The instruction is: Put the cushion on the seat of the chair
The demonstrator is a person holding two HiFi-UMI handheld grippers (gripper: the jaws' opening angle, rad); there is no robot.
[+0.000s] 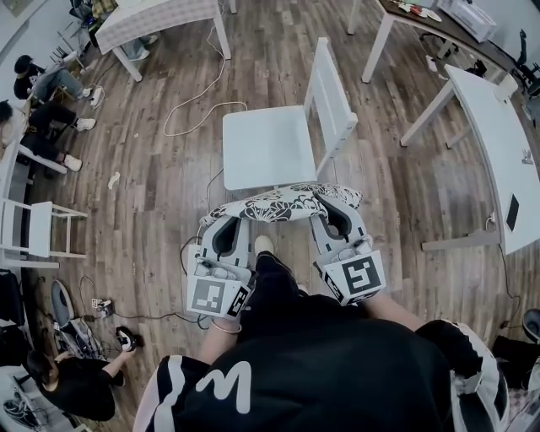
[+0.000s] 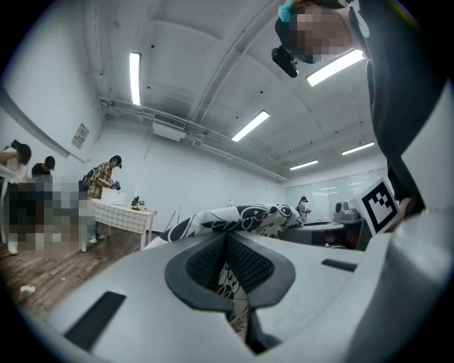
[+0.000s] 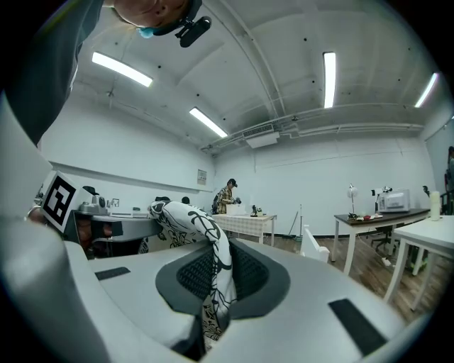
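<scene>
A black-and-white patterned cushion [image 1: 287, 202] hangs between my two grippers, just in front of the near edge of the white chair's seat [image 1: 268, 145]. My left gripper [image 1: 229, 226] is shut on the cushion's left edge; its fabric [image 2: 230, 280] shows pinched between the dark pads. On the cushion's right edge my right gripper [image 1: 332, 213] is shut, with a fold of fabric [image 3: 216, 283] caught between the pads. The chair's slatted back [image 1: 331, 94] stands on the right side of the seat. Both grippers point level toward the chair.
White tables stand at the right [image 1: 498, 143] and the top left [image 1: 156, 18]. A cable [image 1: 198, 110] loops on the wooden floor left of the chair. A small white chair [image 1: 38, 232] and seated people [image 1: 46, 93] are at the far left.
</scene>
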